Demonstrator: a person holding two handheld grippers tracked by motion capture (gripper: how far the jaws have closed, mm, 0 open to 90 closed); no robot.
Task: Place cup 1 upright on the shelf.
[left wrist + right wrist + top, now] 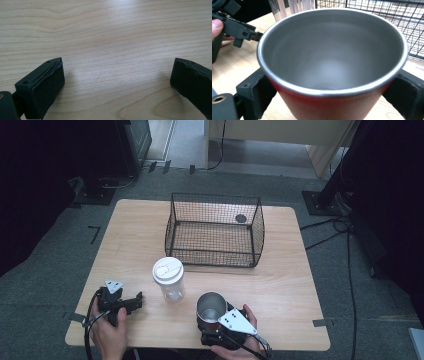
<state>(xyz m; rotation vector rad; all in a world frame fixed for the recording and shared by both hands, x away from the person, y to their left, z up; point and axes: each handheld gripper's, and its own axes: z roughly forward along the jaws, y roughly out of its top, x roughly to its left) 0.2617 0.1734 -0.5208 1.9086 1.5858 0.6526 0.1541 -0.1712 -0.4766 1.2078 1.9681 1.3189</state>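
A metal cup (210,306) with a steel inside and a red outside (332,62) stands near the table's front edge. My right gripper (211,316) is shut on it, one jaw pressed to each side (334,100). A clear plastic cup with a white lid (168,279) stands upright just left of and behind the metal cup. My left gripper (136,302) rests low at the front left, open, its jaws wide apart over bare wood (117,80) with nothing between them.
A black wire basket (215,199) stands empty at the middle back of the wooden table (290,280), and its mesh (387,15) rises behind the metal cup. The left gripper (237,27) and a hand lie to the cup's left. Cables run over the floor at the right.
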